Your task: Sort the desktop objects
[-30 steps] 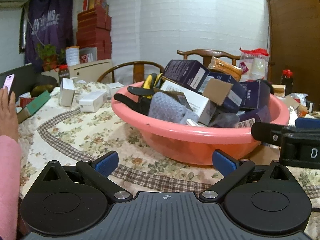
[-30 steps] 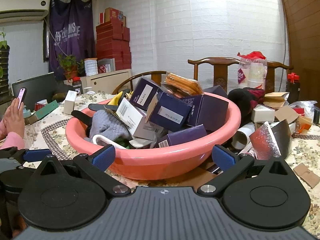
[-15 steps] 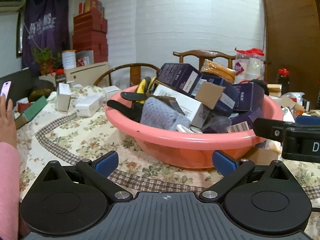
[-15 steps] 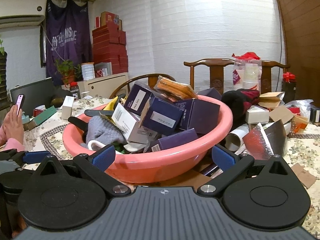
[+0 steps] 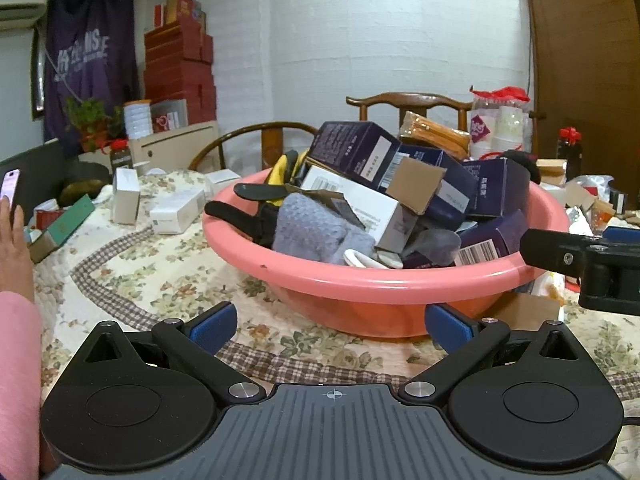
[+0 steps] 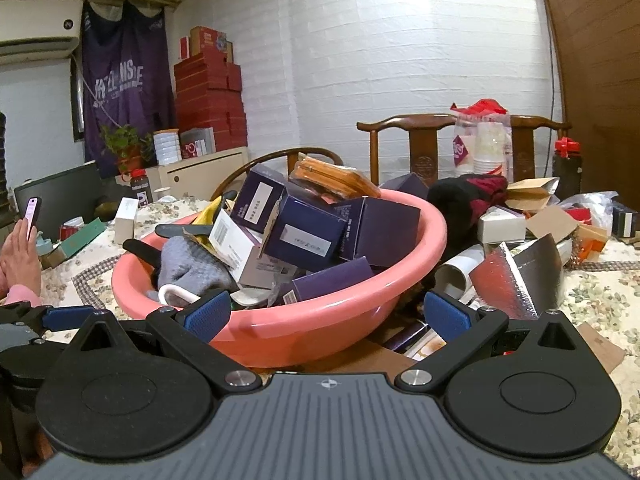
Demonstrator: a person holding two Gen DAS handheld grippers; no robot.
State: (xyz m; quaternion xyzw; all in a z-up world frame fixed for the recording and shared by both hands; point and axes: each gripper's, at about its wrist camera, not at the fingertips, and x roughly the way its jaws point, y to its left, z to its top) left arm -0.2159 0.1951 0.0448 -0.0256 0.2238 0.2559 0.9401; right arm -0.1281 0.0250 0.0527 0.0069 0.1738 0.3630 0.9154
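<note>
Your left gripper point(image 5: 328, 322) has its blue-padded fingers spread wide with nothing between them, held low over the flowered cloth of the worktop point(image 5: 132, 276), just short of the pink basin point(image 5: 360, 280). Your right gripper point(image 6: 326, 314) is spread just as wide and also empty; its left pad sits in front of the basin's near rim, its right pad in front of the clutter beside the basin. In the left wrist view, the right gripper's black body shows at the right edge, level with the basin's rim.

The basin stands on the worktop and is heaped above its rim. Inside lie several dark blue boxes point(image 6: 304, 236), a white box with a barcode point(image 5: 356, 204), a grey knitted cloth point(image 5: 312, 232) towards the near left, a white mug handle point(image 6: 176, 294) by the rim, and an orange packet point(image 6: 336, 178) on top of the pile.

To the right of the basin lie a silver padded pouch point(image 6: 516, 276), a white tube, a dark red and black cloth and loose cartons. To its left stand small white boxes point(image 5: 176, 212) and a green box, well apart from the basin. At the far left a person's hand point(image 6: 20, 256) in a pink sleeve holds a phone.
</note>
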